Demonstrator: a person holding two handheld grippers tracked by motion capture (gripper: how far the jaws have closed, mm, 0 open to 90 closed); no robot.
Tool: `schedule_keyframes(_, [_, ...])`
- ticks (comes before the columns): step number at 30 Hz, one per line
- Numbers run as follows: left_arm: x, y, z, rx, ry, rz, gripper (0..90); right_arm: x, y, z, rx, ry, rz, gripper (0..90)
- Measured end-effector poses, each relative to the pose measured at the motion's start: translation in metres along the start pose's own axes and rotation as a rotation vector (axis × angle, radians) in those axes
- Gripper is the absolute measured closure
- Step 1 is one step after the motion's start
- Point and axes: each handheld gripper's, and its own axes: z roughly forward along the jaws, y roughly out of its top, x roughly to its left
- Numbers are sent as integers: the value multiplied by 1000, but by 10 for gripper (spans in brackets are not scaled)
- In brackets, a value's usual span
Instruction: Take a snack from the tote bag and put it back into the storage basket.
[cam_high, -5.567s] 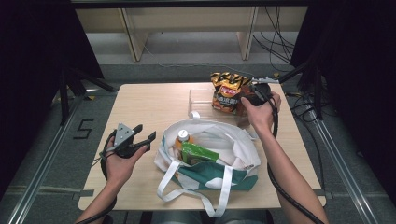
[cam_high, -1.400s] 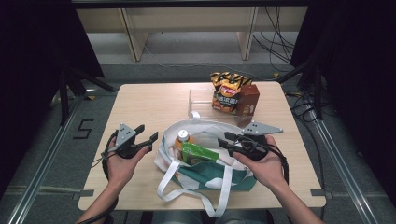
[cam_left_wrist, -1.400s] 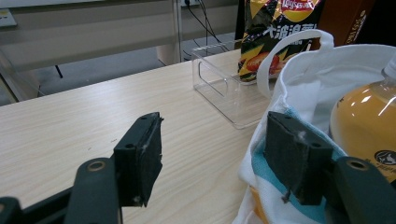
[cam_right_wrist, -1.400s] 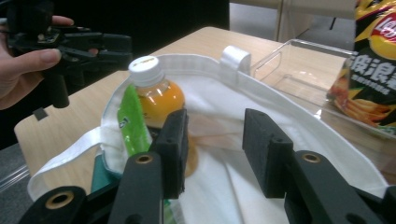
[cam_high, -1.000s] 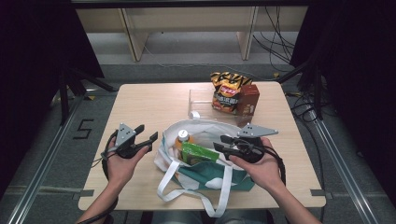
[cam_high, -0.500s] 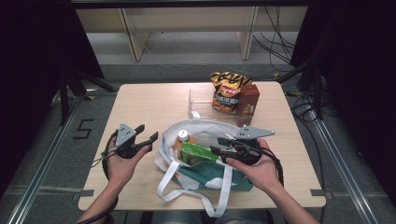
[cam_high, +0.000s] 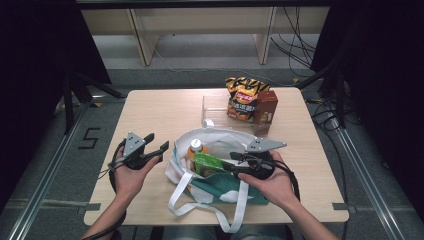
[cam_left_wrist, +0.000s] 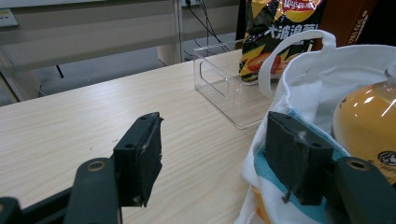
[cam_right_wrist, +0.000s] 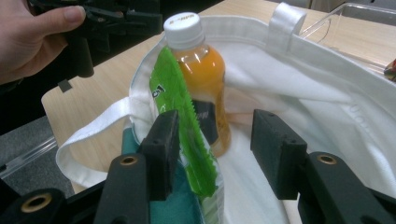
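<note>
my right claw (cam_right_wrist: 210, 154) has just been opening, jaws apart around the green packet (cam_right_wrist: 180, 126) at mid-frame in the bag (cam_right_wrist: 327, 79). it looks light, crinkly and slippery; i'd pinch its sealed top edge.

You had a flat green packet (cam_right_wrist: 184, 135) standing on edge inside the white tote bag (cam_high: 235, 145), at the orange bottle's (cam_right_wrist: 203, 88) five o'clock.
</note>
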Motion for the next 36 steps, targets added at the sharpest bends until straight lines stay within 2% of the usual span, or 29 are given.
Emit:
schedule_keyframes(1, [0, 0, 0, -1, -1, 1, 364, 1, 0, 0, 18, 0, 8, 524])
schedule_keyframes(3, [0, 0, 0, -4, -2, 1, 364, 1, -2, 3, 15, 13, 12, 521])
schedule_keyframes(4, [-1, 0, 0, -5, -1, 2, 364, -1, -2, 4, 20, 4, -13, 520])
schedule_keyframes(5, [-1, 0, 0, -5, -2, 1, 364, -1, -3, 5, 19, 14, -9, 520])
schedule_keyframes(6, [-1, 1, 0, -5, -2, 3, 364, -2, -4, 6, 13, 0, -25, 520])
schedule_keyframes(7, [0, 1, 0, -5, -2, 3, 364, -2, -4, 7, 18, 13, -7, 520])
schedule_keyframes(8, [0, 1, 0, -4, -1, 2, 364, -2, -4, 7, 23, 12, -14, 522])
schedule_keyframes(10, [0, 1, 0, -3, -1, 3, 364, 0, -5, 7, 39, 1, 9, 534])
schedule_keyframes(11, [0, 1, 0, -4, -2, 3, 364, 0, -6, 9, 31, -5, 1, 543])
schedule_keyframes(12, [0, 1, 0, -3, -2, 3, 364, 0, -6, 9, 48, 3, -1, 554])
schedule_keyframes(13, [0, 1, 0, -4, -2, 3, 364, 0, -6, 11, 38, 16, -5, 570])
schedule_keyframes(15, [0, 1, 0, -4, -1, 2, 365, 1, -6, 11, 50, 3, -15, 597])
schedule_keyframes(19, [0, 1, -1, -4, 0, 2, 364, 1, -7, 11, 44, 8, -21, 665])
schedule_keyframes(20, [0, 1, -1, -4, -1, 2, 364, 2, -7, 10, 50, 1, -6, 675])
schedule_keyframes(26, [-1, 1, 0, -5, -1, 4, 364, -2, -8, 10, 45, -3, -56, 748])
schedule_keyframes(30, [0, 0, 0, -3, -2, 1, 364, -1, -9, 11, 36, -1, -53, 797])
schedule_keyframes(31, [0, 0, 0, -3, -1, 2, 364, 0, -9, 11, 46, 10, -34, 813])
schedule_keyframes(36, [-1, 0, 0, -3, -2, 1, 364, -1, -8, 9, 38, -8, -77, 861])
